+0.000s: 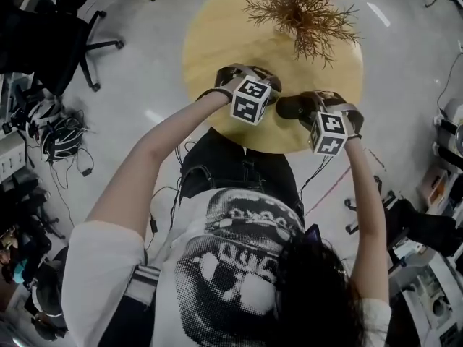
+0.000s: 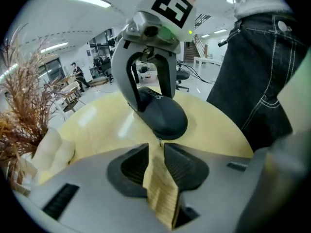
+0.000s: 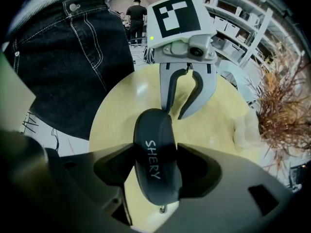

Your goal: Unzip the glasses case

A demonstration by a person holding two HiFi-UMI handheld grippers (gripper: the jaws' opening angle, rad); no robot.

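A black zip-up glasses case (image 1: 293, 107) with white lettering lies near the front edge of the round yellow table (image 1: 217, 42). My right gripper (image 3: 155, 166) is shut on the middle of the case (image 3: 155, 144), one pad pressing on each long side. My left gripper (image 2: 155, 147) is at the case's other end (image 2: 165, 115). Its jaws stand a narrow gap apart with table showing through. A small metal zipper pull (image 2: 160, 141) hangs just in front of their tips, not clearly pinched. In the right gripper view the left gripper (image 3: 176, 113) points down at the case's far end.
A dried brown plant (image 1: 304, 9) stands at the table's far side on a pale lumpy base (image 2: 48, 149). The person in black jeans (image 3: 73, 47) stands against the table's near edge. An office chair (image 1: 65, 35) and cables lie on the floor to the left.
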